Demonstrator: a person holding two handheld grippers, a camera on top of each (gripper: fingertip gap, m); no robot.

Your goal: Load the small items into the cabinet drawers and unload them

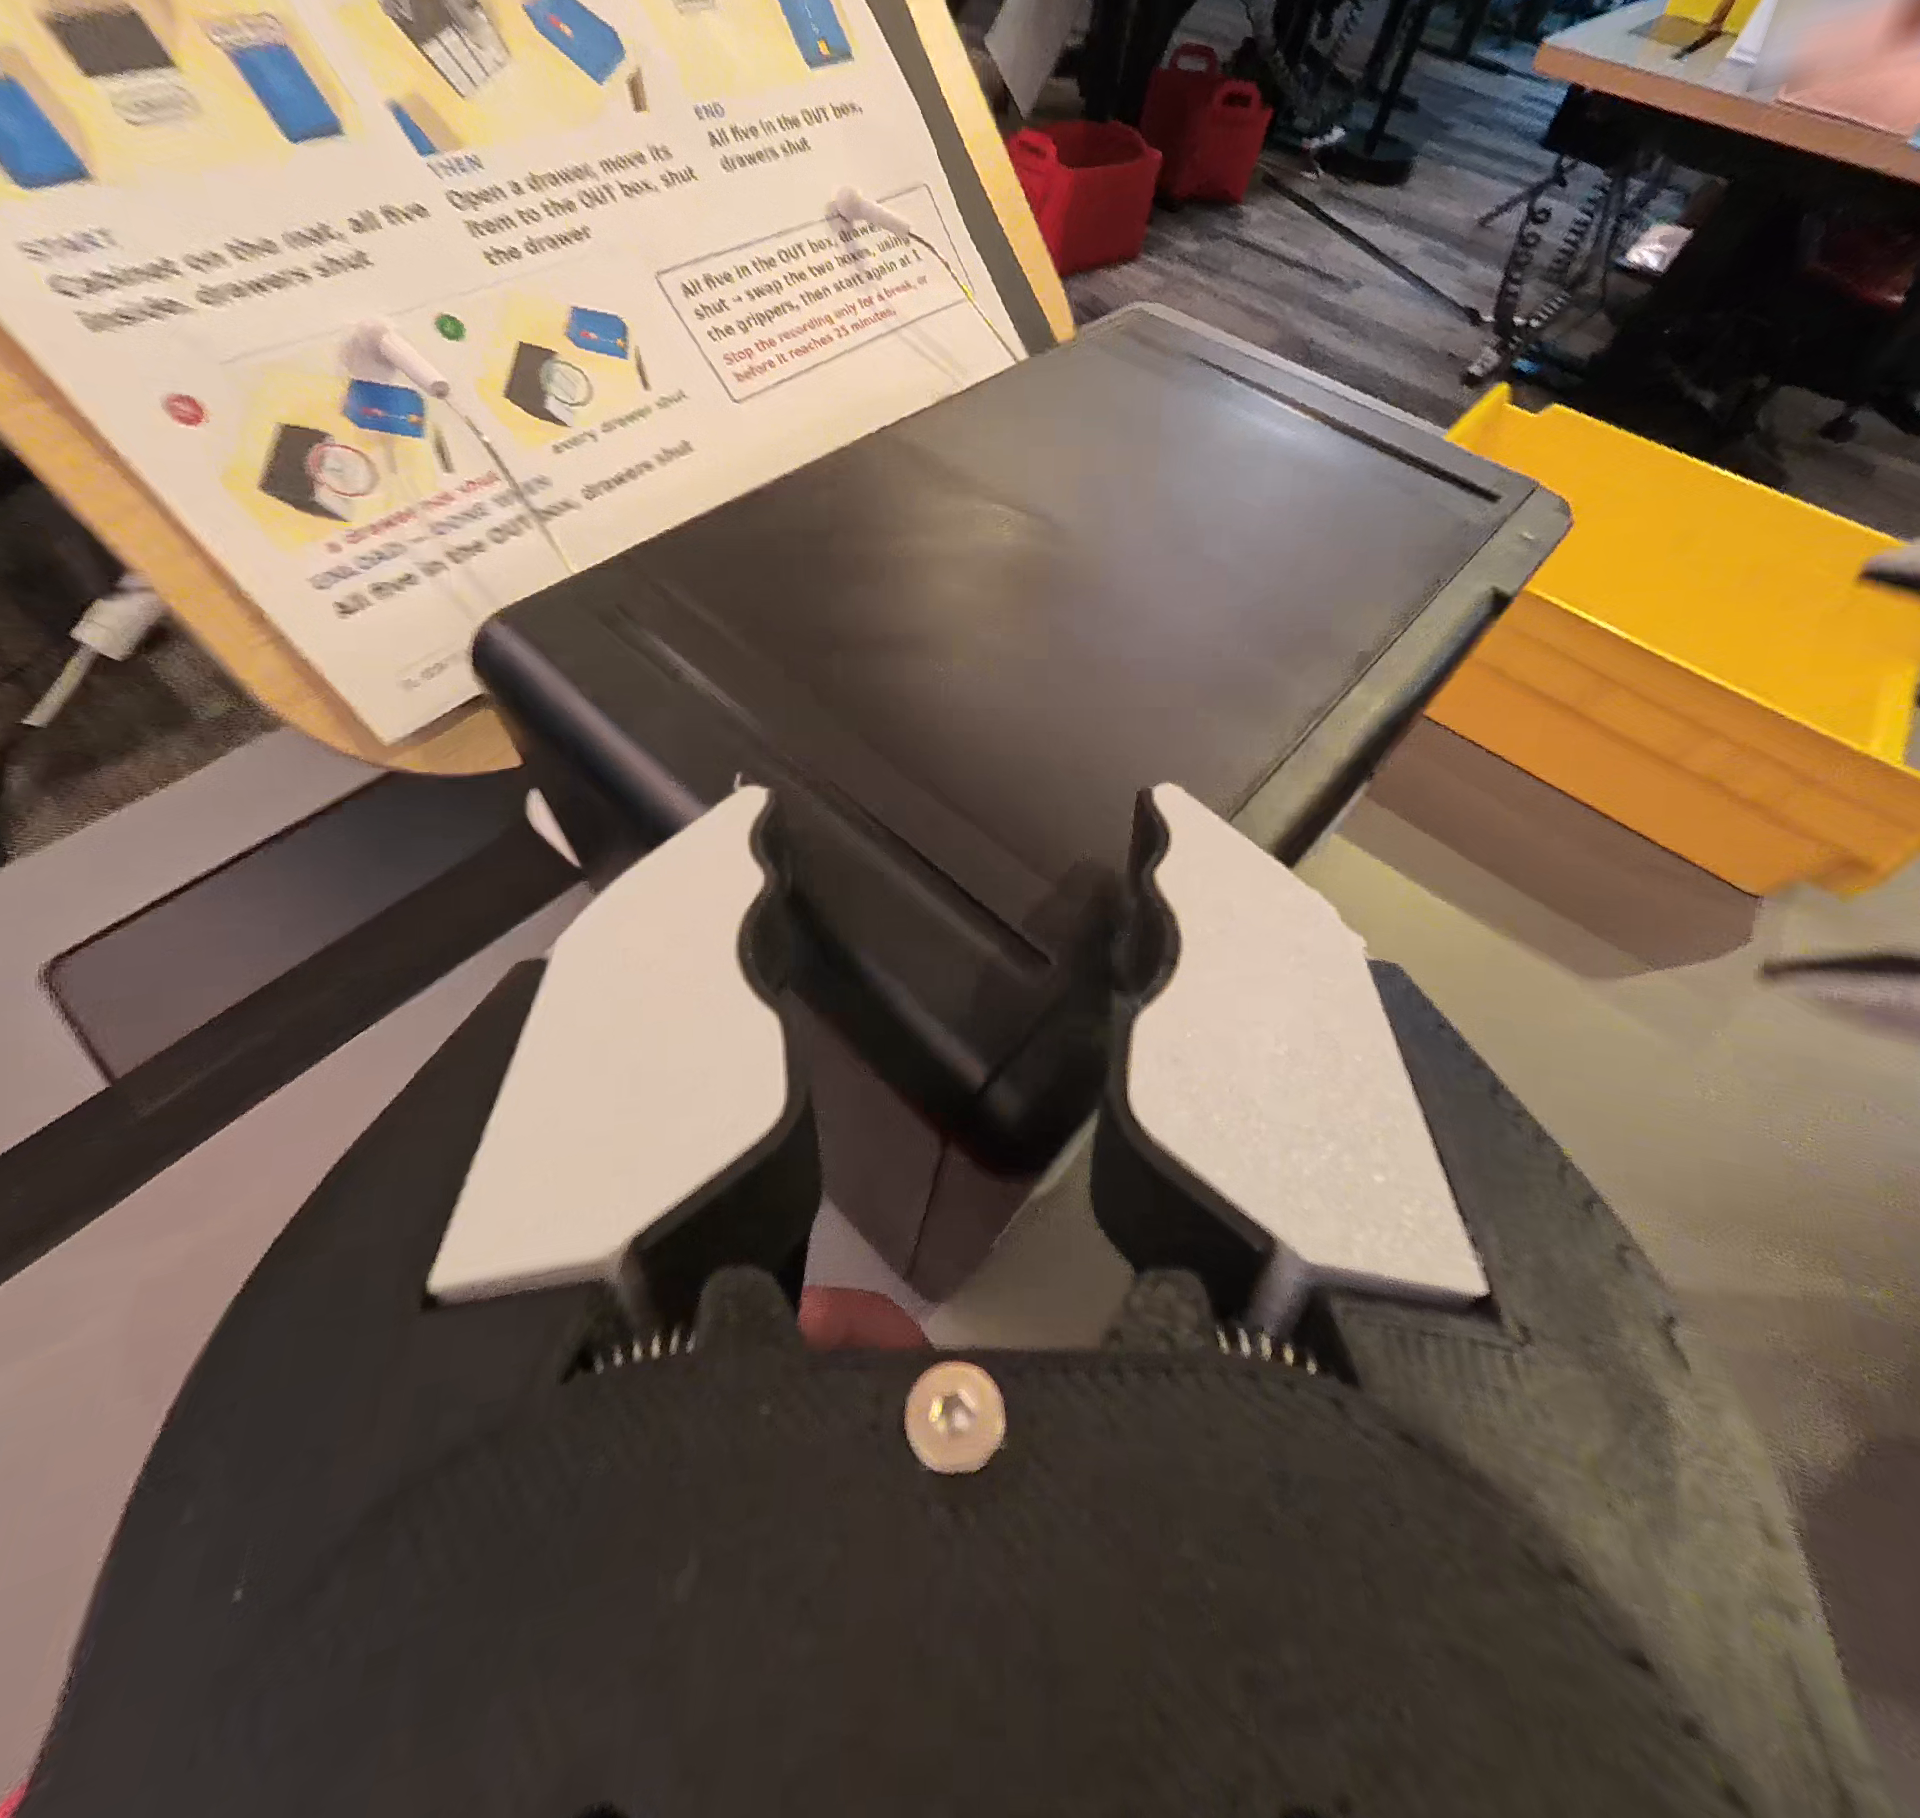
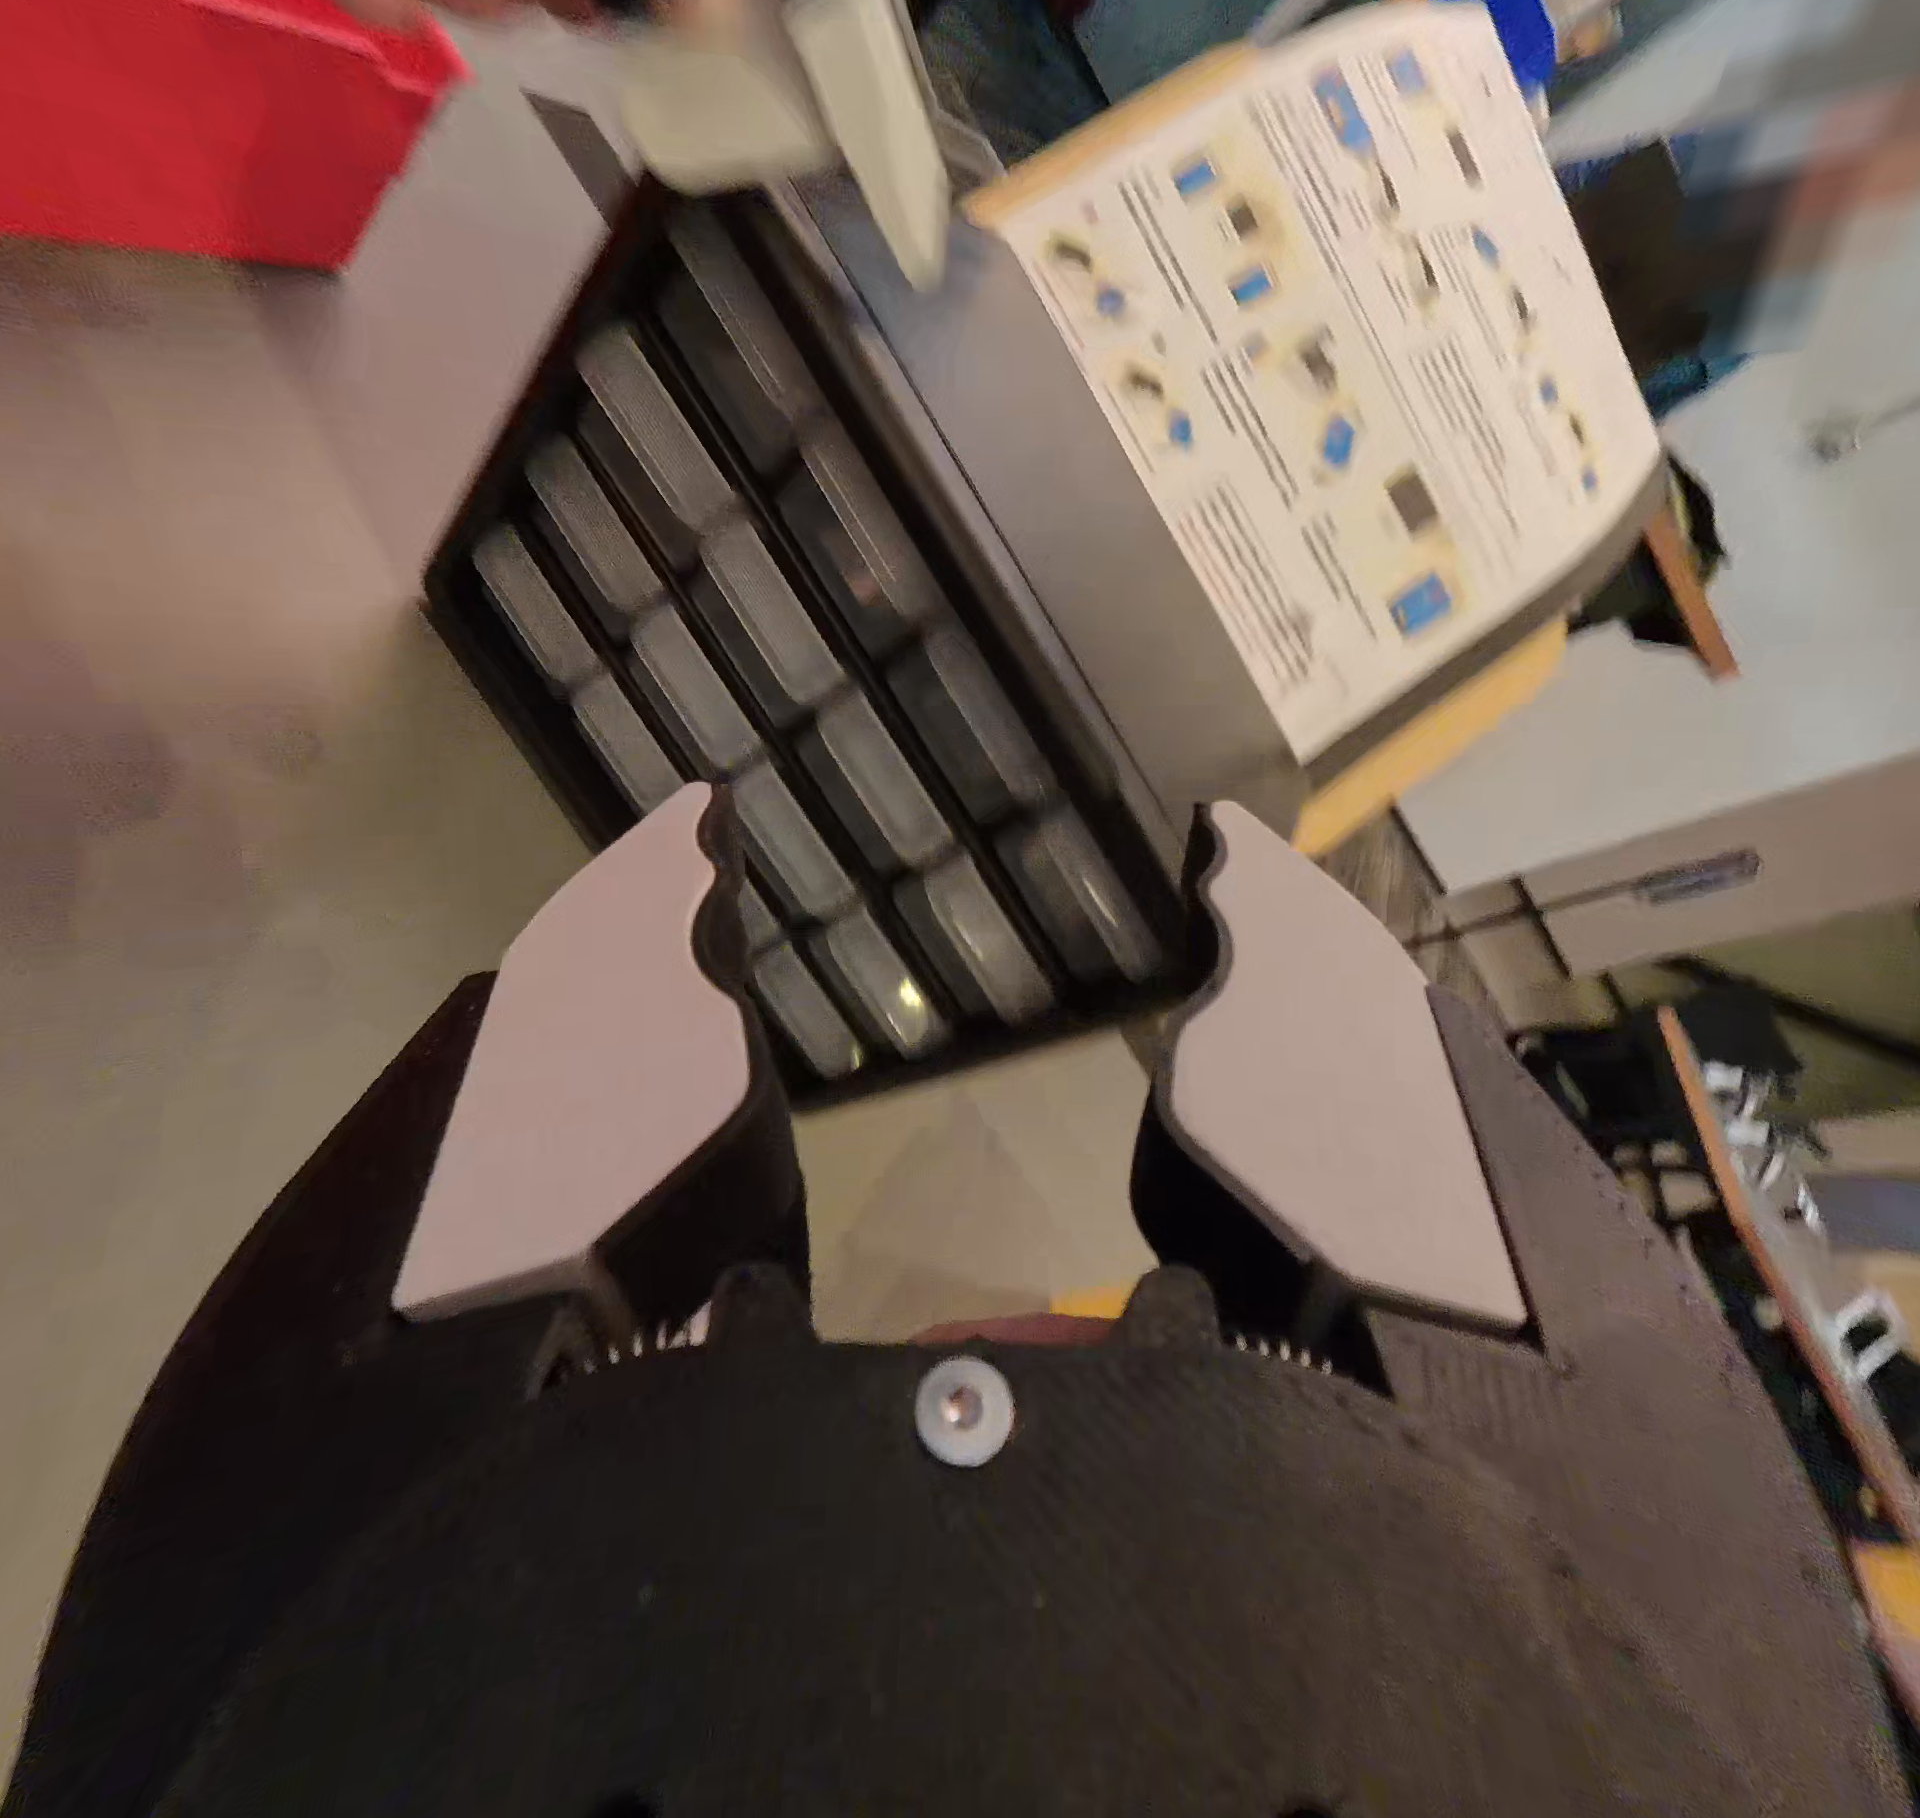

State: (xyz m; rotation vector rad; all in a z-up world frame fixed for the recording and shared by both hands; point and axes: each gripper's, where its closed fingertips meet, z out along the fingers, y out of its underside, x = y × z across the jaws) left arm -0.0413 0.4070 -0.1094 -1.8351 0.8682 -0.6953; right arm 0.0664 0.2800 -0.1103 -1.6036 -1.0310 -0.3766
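A black cabinet [image 1: 1091,573] stands on the grey table; its flat top fills the left wrist view. My left gripper [image 1: 951,802] straddles its near top corner, with both fingers against the cabinet's edges. In the right wrist view the cabinet front [image 2: 790,646] shows several translucent grey drawers, all pushed in, and the view is rolled and blurred. My right gripper [image 2: 961,823] is open and empty just in front of the lower drawers. The left gripper [image 2: 790,106] also shows there, at the cabinet's far corner. I cannot make out any small items.
An instruction board [image 1: 468,262] leans behind the cabinet and also shows in the right wrist view [image 2: 1351,366]. A yellow bin [image 1: 1662,646] sits to one side of the cabinet and a red bin [image 2: 187,127] to the other. A dark mat [image 1: 260,937] lies under the cabinet.
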